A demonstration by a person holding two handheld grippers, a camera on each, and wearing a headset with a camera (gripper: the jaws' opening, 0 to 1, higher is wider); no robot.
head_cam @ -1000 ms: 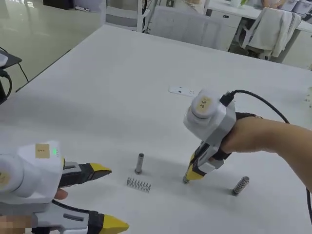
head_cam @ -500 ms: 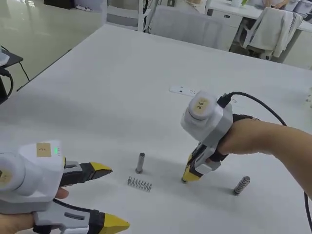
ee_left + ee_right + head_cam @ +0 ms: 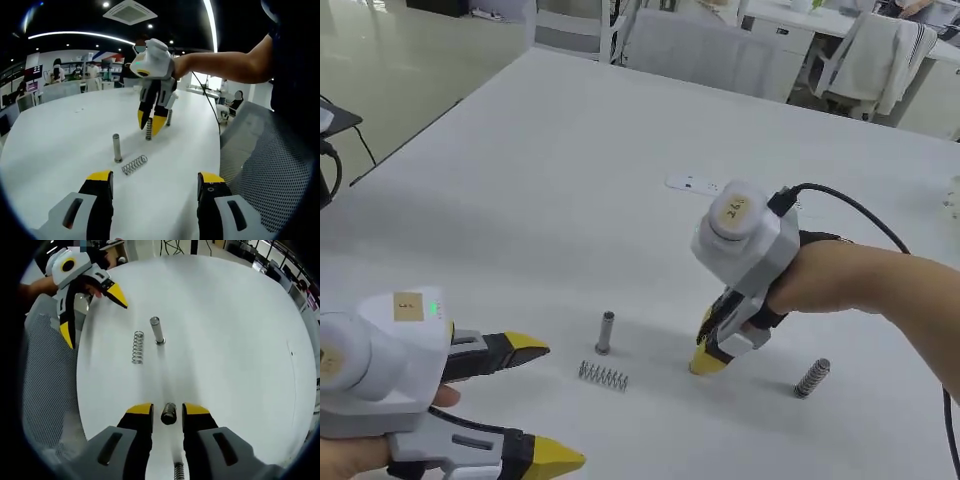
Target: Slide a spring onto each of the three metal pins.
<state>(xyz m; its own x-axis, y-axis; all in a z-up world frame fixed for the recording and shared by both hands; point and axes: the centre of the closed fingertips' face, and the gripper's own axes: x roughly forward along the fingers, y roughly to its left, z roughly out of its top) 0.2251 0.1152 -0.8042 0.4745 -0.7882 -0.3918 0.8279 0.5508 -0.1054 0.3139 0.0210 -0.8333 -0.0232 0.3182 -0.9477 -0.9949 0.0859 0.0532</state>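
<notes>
**Spring Steadied on the Middle Pin**

The spring [image 3: 169, 413] stood upright on the tabletop [image 3: 570, 180], apparently threaded over a pin. The right tool [image 3: 708, 362] pointed down at it, jaws flanking the coil closely, likely to steady it; whether they pinched it I could not tell. To its right stood a sprung pin [image 3: 812, 378]. To its left a bare pin [image 3: 605, 333] waited, a loose spring [image 3: 603, 376] lying beside it. The left tool [image 3: 156, 176] hovered near, released and empty, probably ready for that pair.

A small white strip [image 3: 693, 186] lies on the white table [image 3: 550, 150].
</notes>
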